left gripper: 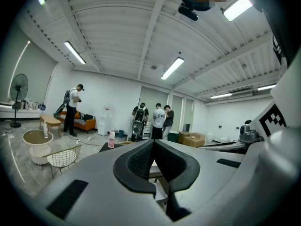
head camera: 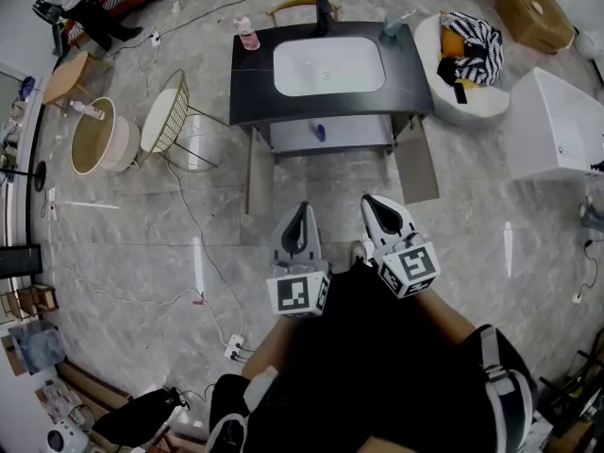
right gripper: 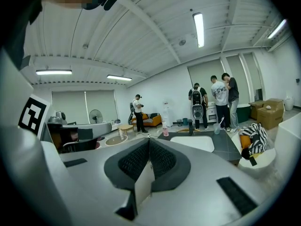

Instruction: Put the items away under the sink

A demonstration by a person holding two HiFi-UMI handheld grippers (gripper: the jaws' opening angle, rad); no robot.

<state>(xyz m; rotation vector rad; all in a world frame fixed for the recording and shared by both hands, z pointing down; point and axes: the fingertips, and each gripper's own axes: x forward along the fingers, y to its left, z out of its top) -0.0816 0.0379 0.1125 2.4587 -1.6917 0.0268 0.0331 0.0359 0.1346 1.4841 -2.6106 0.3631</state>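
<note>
This is a big open test studio or lab rather than a home. A lone sink unit (head camera: 253,88) stands free on a marble-look floor (head camera: 113,243), with loose cables (head camera: 209,267) trailing across it. Cardboard boxes (head camera: 533,12) sit at the far right, and strip lights (left gripper: 171,68) line a bare ribbed ceiling (left gripper: 117,27).
</note>
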